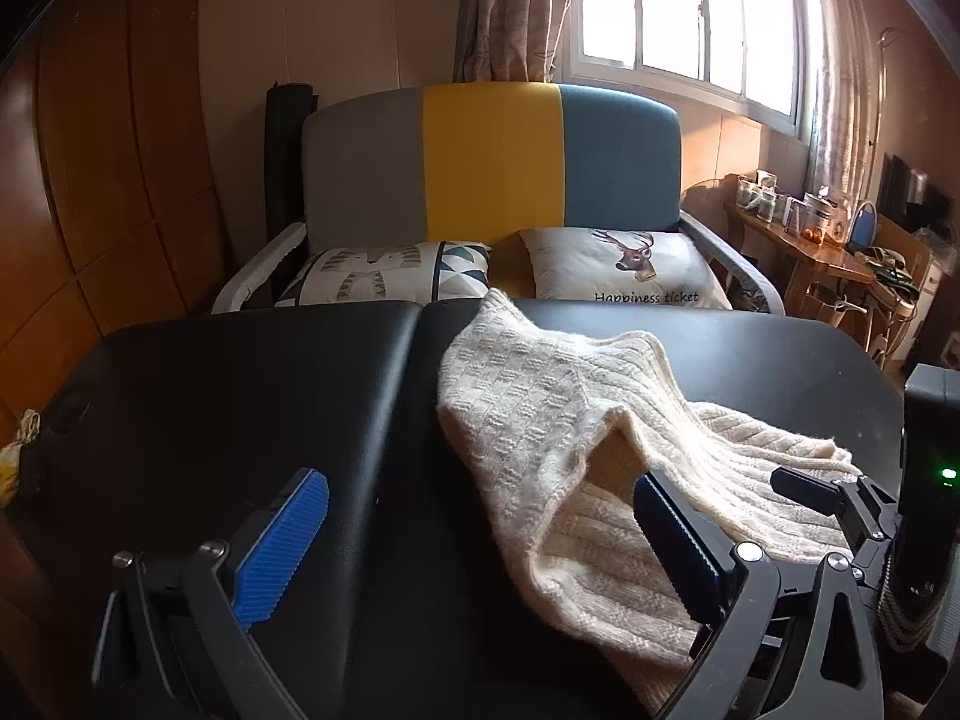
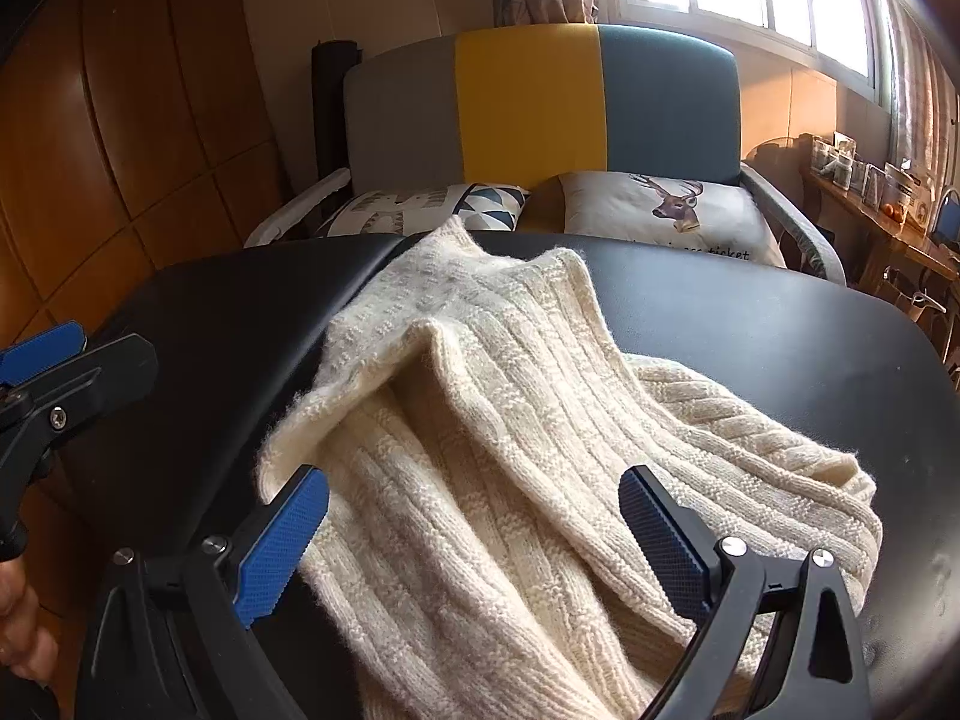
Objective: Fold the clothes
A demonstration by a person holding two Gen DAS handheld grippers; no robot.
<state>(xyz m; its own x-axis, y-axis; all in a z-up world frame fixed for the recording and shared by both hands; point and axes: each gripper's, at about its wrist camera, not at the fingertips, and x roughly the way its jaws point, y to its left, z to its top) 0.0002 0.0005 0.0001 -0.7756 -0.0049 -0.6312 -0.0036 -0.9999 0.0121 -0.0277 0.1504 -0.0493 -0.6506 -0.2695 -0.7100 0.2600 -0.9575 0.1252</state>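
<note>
Cream-white ribbed knit sweater [image 2: 510, 420] lying rumpled on black padded table [image 1: 240, 396], partly folded over itself, one fold raised in a ridge near middle.

Left black gripper w/ blue ribbed pads [image 1: 480, 546]: jaws wide apart, nothing held. Left pad [image 1: 288, 546] over bare table; right pad at sweater's near edge, cloth draped just beside and behind it. Sweater mostly to right and ahead of this gripper.

Right black gripper w/ blue textured pads [image 2: 474, 546]: jaws spread wide too, not clamped on anything. Sweater directly below and between its fingers, running ahead toward table's far edge. Contact w/ cloth: can't tell.

In right wrist view, left gripper's tip seen at far left, off the sweater. Bit of a hand [image 2: 18, 630] at lower left edge.

Beyond table, ahead of both grippers: grey-yellow-blue panelled sofa [image 1: 492, 162], deer-print white cushion [image 1: 624, 264] and geometric-print cushion [image 1: 390, 270] on seat. Bright window [image 1: 690, 12] w/ curtains above right; wooden panel wall at left; cluttered wooden side table [image 1: 804, 246] far right.
</note>
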